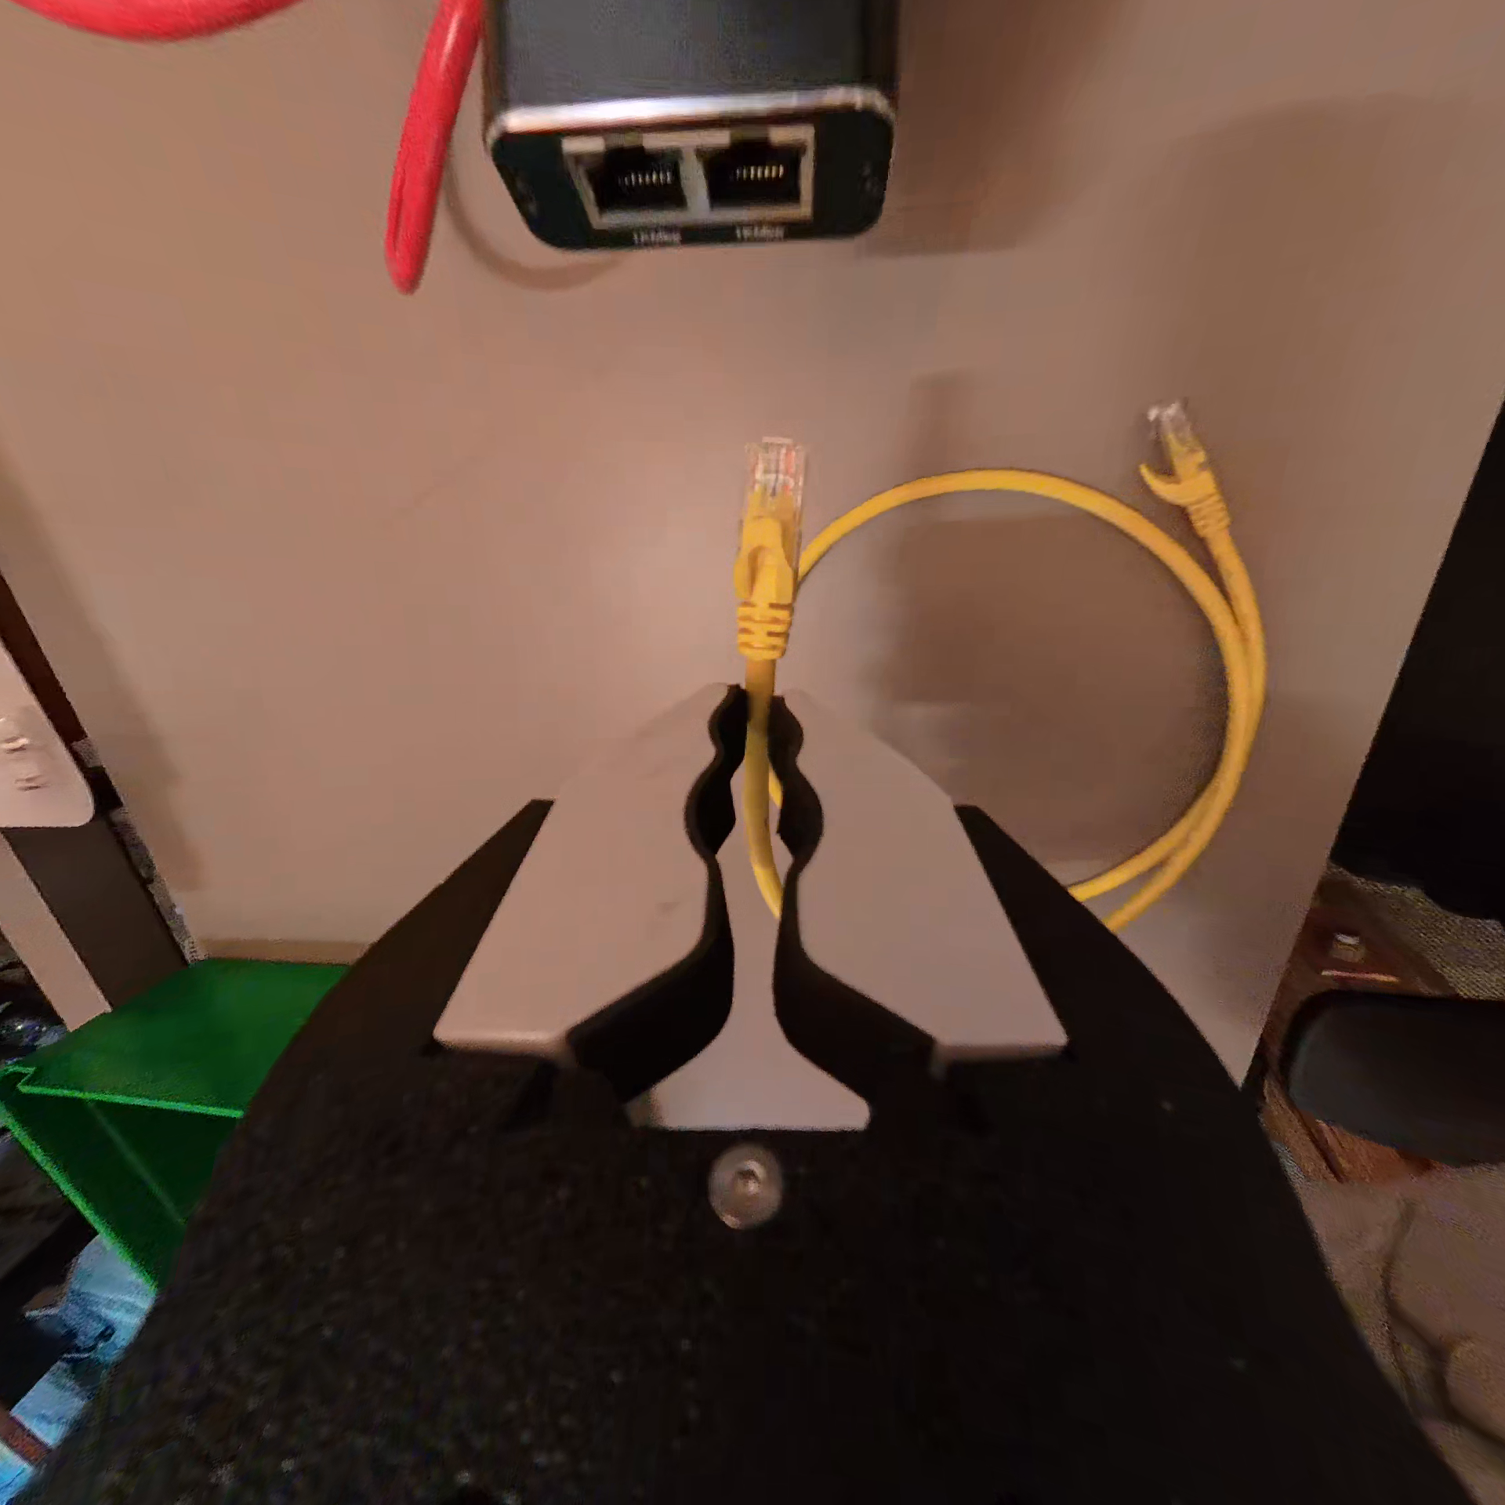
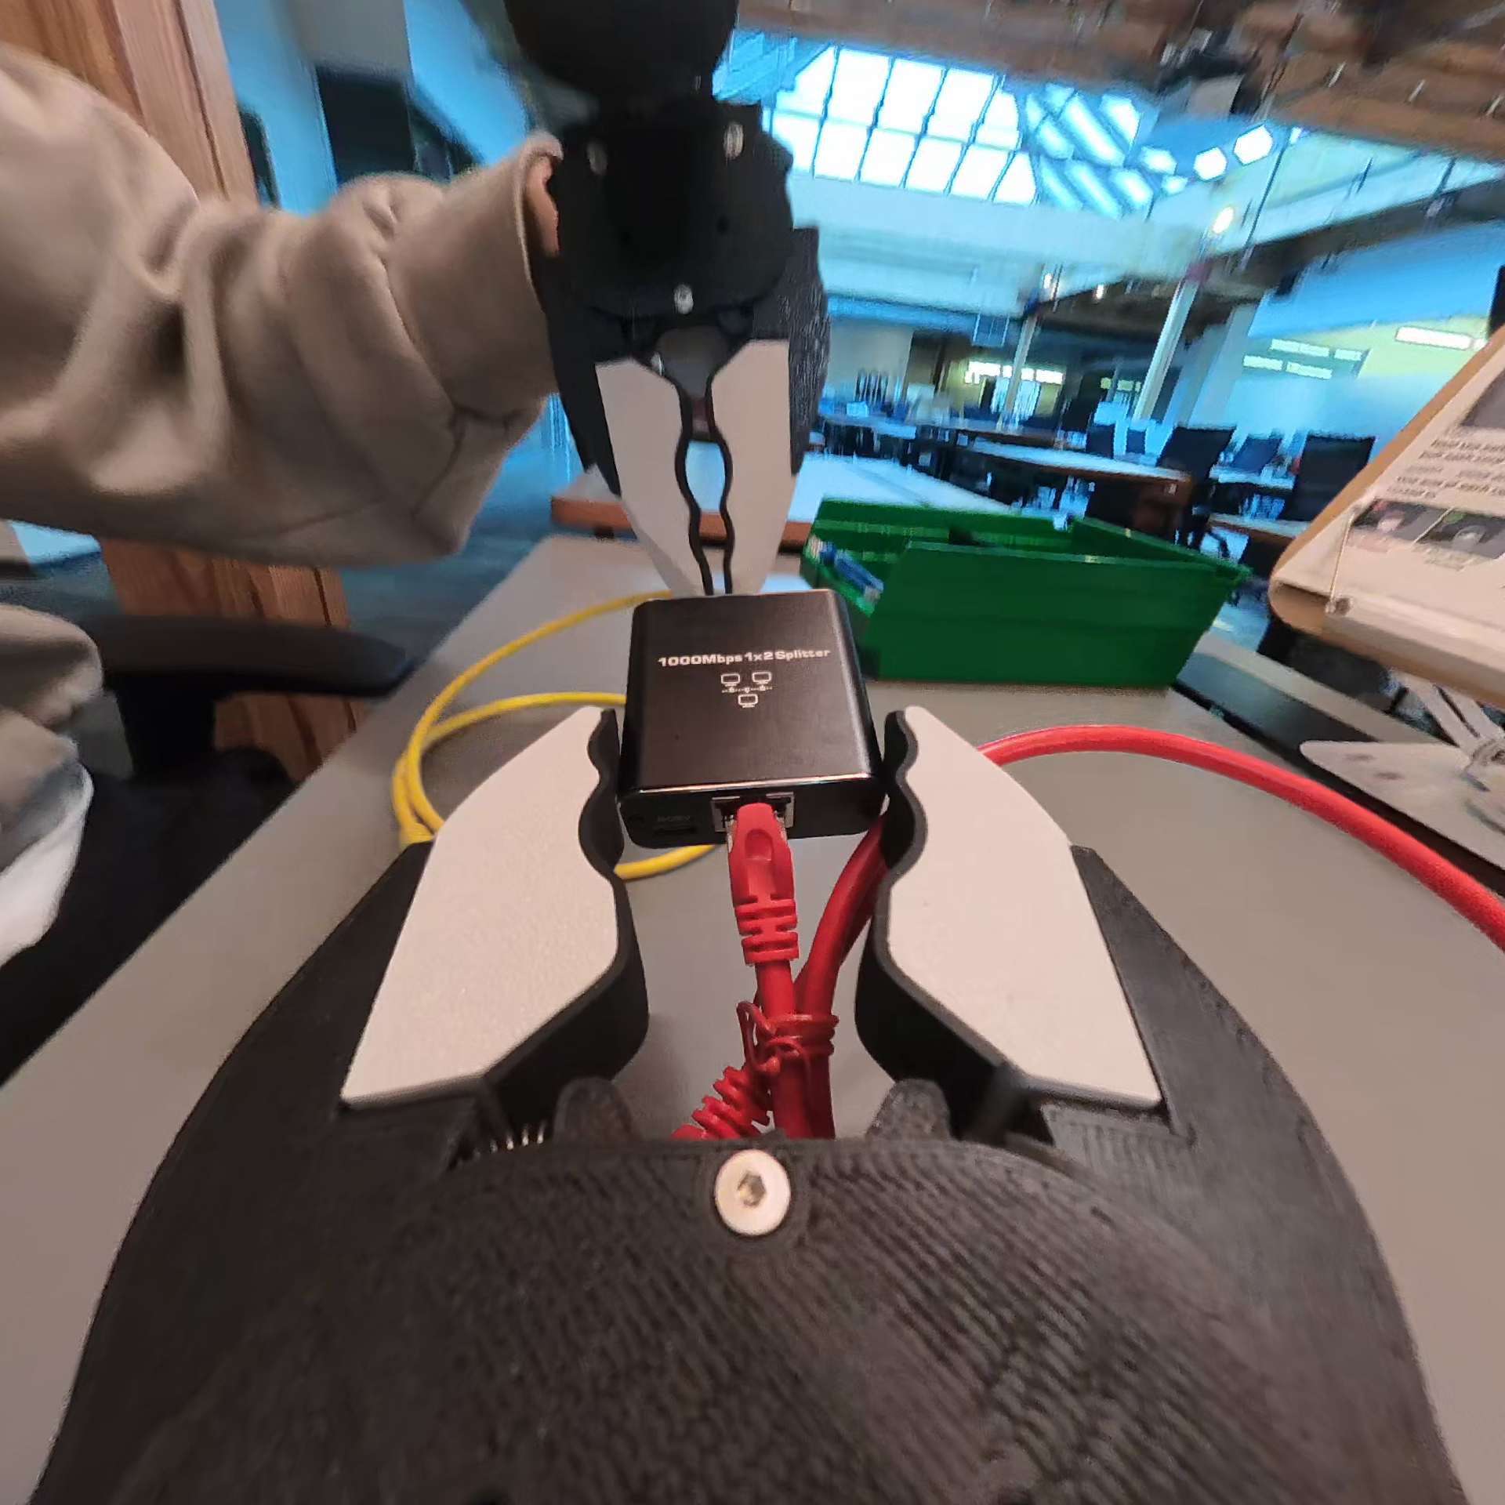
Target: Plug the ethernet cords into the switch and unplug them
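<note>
The black switch (image 1: pixel 692 106) lies on the grey table (image 1: pixel 326 570) with two empty ports facing my left gripper. My left gripper (image 1: pixel 757 700) is shut on the yellow ethernet cord (image 1: pixel 1140 521) just behind its clear plug (image 1: pixel 770 521), which points at the switch from a short way off. The cord's other plug (image 1: pixel 1181 464) lies on the table to the right. In the right wrist view my right gripper (image 2: pixel 749 733) clasps the near end of the switch (image 2: pixel 745 717) from both sides. A red cord's plug (image 2: pixel 761 863) sits in the switch's near port. The left gripper (image 2: pixel 717 582) hangs behind the switch's far end.
A green bin (image 2: pixel 1018 594) stands behind the switch to the right; it also shows in the left wrist view (image 1: pixel 138 1083). The red cord (image 2: pixel 1262 782) runs off to the right. A board with papers (image 2: pixel 1401 529) leans at the far right. A person's sleeve (image 2: pixel 244 366) reaches in from the left. Across from one pair of fingers to the other is roughly 11 cm.
</note>
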`<state>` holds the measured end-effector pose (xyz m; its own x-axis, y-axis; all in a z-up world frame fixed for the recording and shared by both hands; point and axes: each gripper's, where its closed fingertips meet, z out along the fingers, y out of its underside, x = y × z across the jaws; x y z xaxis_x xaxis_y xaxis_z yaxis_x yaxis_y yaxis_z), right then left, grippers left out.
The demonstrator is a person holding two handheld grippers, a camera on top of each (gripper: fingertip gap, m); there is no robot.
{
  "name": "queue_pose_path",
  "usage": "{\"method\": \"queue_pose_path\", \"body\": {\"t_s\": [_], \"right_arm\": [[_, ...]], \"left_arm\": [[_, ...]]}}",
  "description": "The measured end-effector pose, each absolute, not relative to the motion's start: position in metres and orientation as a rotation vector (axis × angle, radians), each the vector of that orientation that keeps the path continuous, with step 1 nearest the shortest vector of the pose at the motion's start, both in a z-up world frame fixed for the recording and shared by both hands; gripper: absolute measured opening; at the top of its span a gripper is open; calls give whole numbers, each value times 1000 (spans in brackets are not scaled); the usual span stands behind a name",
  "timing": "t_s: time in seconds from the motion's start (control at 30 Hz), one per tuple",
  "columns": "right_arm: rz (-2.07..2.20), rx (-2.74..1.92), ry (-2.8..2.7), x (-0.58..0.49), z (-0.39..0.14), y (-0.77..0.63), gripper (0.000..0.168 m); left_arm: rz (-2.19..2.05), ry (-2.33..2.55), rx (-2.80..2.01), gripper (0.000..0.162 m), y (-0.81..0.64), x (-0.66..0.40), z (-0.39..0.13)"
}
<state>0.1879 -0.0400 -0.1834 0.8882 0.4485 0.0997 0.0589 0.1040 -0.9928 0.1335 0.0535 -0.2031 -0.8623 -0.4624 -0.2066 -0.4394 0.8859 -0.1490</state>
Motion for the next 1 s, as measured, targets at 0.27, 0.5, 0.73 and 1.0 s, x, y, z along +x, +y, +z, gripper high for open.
{"method": "queue_pose_path", "body": {"t_s": [0.27, 0.5, 0.73, 1.0], "right_arm": [[253, -1538, -473, 182, -195, -32, 63], [247, -1548, -477, 179, -196, -28, 63], [225, -1574, -496, 178, -200, -27, 63], [188, -1602, -479, 184, -204, -27, 63]], "left_arm": [[-78, 2777, -703, 4, 47, 137, -191], [-39, 2767, -711, 5, 39, 139, -196], [11, 2750, -755, 5, 37, 140, -203], [-111, 2723, -700, 5, 32, 145, -204]]}}
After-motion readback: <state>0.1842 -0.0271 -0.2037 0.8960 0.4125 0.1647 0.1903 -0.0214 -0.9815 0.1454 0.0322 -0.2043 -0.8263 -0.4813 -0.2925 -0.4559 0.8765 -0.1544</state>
